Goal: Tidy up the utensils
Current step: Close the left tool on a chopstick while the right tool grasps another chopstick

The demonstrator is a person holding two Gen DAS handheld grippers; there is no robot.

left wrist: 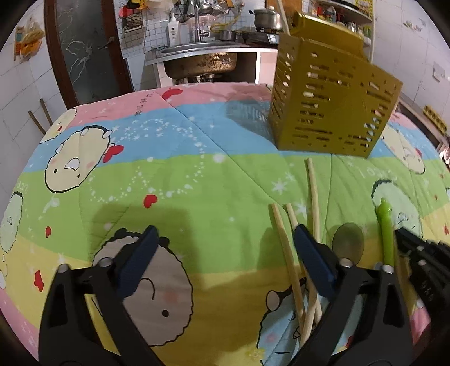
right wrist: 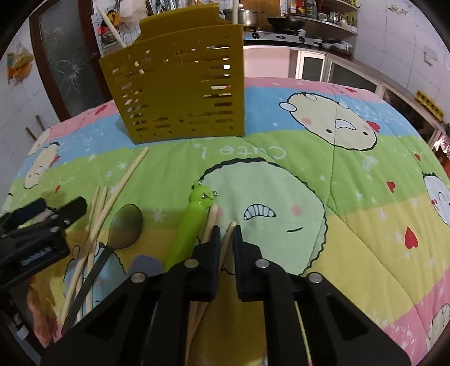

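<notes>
Here the right gripper (right wrist: 225, 235) is clenched on a chopstick (right wrist: 228, 236) lying on the table (right wrist: 351, 225), probably to carry it into the yellow holder (right wrist: 180, 84), while the left gripper (left wrist: 225, 253) waits released over other chopsticks (left wrist: 284, 239).

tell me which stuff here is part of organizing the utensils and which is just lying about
Part of the job:
- yellow holder
- loose chopsticks
- chopstick in the right gripper
- spoon
- green frog-head utensil
- left gripper, open

Just lying about:
- cartoon quilt
- sink
- pot
- soap bottle
</notes>
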